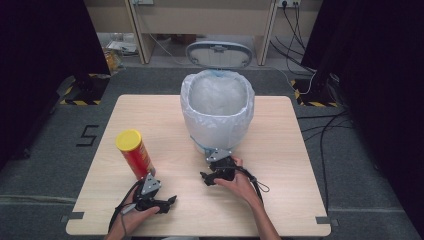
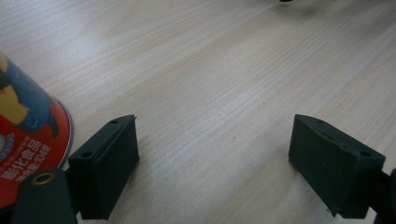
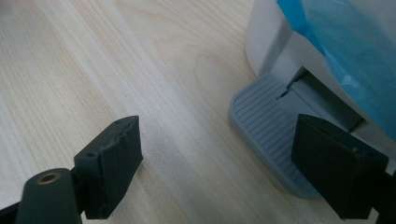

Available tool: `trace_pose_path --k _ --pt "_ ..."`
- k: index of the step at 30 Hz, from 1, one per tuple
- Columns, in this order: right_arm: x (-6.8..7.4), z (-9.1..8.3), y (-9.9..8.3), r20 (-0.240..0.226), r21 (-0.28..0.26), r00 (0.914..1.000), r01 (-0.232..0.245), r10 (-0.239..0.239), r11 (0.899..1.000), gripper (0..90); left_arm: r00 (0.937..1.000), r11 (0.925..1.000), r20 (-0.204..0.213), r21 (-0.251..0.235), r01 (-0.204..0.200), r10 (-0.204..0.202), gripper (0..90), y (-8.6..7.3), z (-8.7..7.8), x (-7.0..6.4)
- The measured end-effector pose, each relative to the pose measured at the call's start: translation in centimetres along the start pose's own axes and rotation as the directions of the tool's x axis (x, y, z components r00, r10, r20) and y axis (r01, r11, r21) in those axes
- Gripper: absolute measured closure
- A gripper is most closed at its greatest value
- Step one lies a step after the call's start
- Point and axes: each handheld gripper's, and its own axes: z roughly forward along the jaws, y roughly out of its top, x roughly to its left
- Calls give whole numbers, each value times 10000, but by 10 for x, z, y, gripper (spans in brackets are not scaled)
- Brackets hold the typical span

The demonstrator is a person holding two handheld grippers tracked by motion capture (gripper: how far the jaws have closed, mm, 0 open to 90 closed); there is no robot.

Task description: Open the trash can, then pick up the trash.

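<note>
Both grippers wait with jaws wide: left gripper [image 1: 159, 200] beside the chip can [image 1: 135, 152], right gripper [image 1: 214, 176] at the bin's pedal [image 3: 268, 126]. Next, likely grasp the can.

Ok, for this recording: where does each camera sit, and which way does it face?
High view: above the person's side, looking forward and down at the table, bin and chips can; forearms, left gripper and right gripper show.
Left gripper view: on the left gripper, looking along its open jaws at the tabletop.
Right gripper view: on the right gripper, facing the bin's pedal.
Shared: the can shows in the high and left gripper views.
</note>
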Motion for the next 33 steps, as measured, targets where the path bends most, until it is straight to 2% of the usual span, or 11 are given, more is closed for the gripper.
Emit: trace_pose_path --k 4,6,12,18,21,24,29,30,31,33 --pt "0 0 0 13 25 10000 9 -9 10000 166 9997 9997 172 -119 199 -196 158 -4 -5 3" --pt "0 0 0 -6 30 10000 11 -11 10000 165 9993 9985 182 -428 347 -339 163 -6 -9 4" --pt "-1 0 0 -47 15 10000 -52 52 10000 165 9971 9946 -245 -770 698 -719 166 -18 -24 11" --pt "-1 0 0 -66 28 10000 -31 31 10000 164 9904 9913 -947 -949 917 -1007 163 -29 -40 17" --pt "-1 0 0 -97 28 10000 -2 2 10000 164 9875 9891 -1030 -990 1093 -1194 162 -34 -44 21" --pt "1 0 1 65 72 9998 162 -162 9998 163 9738 9809 -1555 -1284 1464 -1657 158 -38 -50 33" --pt "0 1 1 26 74 9999 158 -158 9998 162 9601 9733 -2139 -1802 1423 -1800 153 -28 -56 46" --pt "0 1 1 26 75 9999 158 -158 9998 162 9601 9733 -2139 -1802 1423 -1800 153 -28 -56 46" --pt "0 1 1 25 77 9999 159 -159 9998 162 9560 9701 -2262 -1961 1431 -1868 152 -25 -56 50" --pt "0 0 1 31 86 9999 152 -153 9998 162 9535 9685 -2332 -2029 1444 -1910 151 -23 -55 55"
